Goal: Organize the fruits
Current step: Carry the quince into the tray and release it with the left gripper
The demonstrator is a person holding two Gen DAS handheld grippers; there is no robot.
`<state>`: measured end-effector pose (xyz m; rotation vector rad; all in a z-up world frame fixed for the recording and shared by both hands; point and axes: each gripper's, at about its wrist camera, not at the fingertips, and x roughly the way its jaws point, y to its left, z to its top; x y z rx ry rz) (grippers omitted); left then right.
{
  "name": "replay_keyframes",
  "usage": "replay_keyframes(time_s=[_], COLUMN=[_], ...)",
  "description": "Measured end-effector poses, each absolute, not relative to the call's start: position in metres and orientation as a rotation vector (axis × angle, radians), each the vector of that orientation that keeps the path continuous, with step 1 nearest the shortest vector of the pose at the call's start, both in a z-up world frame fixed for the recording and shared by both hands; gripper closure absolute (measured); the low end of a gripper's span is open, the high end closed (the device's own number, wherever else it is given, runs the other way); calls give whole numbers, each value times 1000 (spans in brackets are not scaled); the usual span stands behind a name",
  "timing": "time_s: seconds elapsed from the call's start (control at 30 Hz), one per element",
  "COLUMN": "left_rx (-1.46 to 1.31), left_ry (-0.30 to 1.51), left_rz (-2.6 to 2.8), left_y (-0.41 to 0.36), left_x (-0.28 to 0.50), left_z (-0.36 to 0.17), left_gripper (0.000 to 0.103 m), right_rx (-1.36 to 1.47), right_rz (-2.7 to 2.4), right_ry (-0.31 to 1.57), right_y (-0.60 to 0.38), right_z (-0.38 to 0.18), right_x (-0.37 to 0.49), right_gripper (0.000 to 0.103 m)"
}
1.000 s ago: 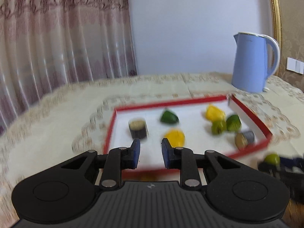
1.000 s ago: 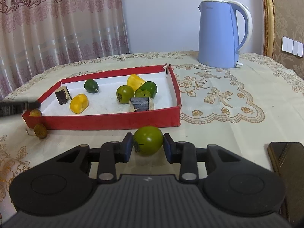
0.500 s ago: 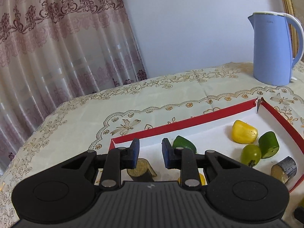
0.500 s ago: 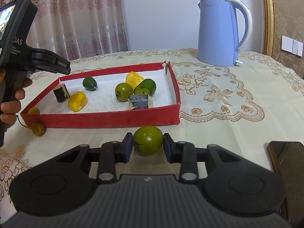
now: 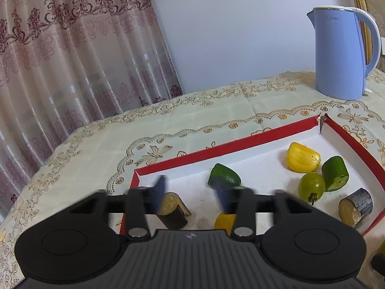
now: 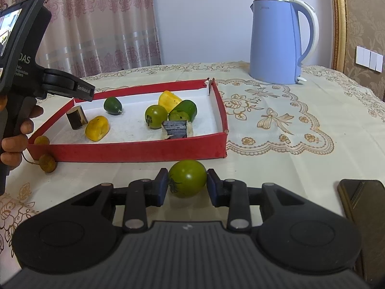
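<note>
A red-walled tray [image 6: 134,148] with a white floor holds several pieces: yellow fruit [image 6: 97,128], green pieces [image 6: 112,105], a green tomato [image 6: 156,116] and dark cut chunks [image 6: 175,130]. My right gripper [image 6: 187,185] is shut on a green tomato [image 6: 187,177] on the cloth just in front of the tray. My left gripper [image 5: 190,191] is open and empty, hovering over the tray's left end above a dark chunk [image 5: 172,208] and a yellow piece [image 5: 225,220]. The left gripper also shows in the right wrist view [image 6: 81,91].
A blue kettle [image 6: 279,41] stands behind the tray on the right. Two small brown longans [image 6: 47,162] lie by the tray's front left corner. A dark phone-like slab [image 6: 363,204] lies at the right edge. A curtain hangs behind the table.
My left gripper rose over the tray's left end and its jaws opened wide. The right gripper stayed still, holding the green tomato.
</note>
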<state>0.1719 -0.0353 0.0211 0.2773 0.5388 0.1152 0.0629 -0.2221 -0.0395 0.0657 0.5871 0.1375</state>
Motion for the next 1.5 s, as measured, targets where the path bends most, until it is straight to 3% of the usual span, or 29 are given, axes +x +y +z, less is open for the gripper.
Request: replay_keyframes(time_s=[0.03,0.07,0.33,0.7,1.13,1.17,1.23,1.27,1.33,1.4,1.5], left_rx=[283,293,293,-5,178,200,222,221,187,142,130], left_ry=[524,504,458,491,513,514,534,555,612,620,618], left_rz=[120,126,159,197,8,5,-1,-9,-26,-53,-56], left_y=[-37,-38,-36,53,20,14,5,3,5,8,11], left_x=[170,167,148,63,41,44,51,57,69,73,69], left_z=[22,23,31,8,-12,-15,-20,-22,-27,-27,-25], left_gripper=[24,23,23,21,22,23,44,48,71,79,79], right_rx=[66,66,69,98,76,75,65,62,62,64,63], right_rz=[137,137,132,194,303,302,299,294,289,285,282], right_ry=[587,586,578,503,472,474,479,482,485,485,487], right_y=[-222,-222,-223,-221,-189,-190,-190,-191,-192,-193,-194], right_z=[-39,-39,-38,-13,5,4,4,4,3,3,2], right_x=[63,63,61,66,66,65,65,66,67,68,68], right_gripper=[71,71,71,71,71,71,71,71,71,71,71])
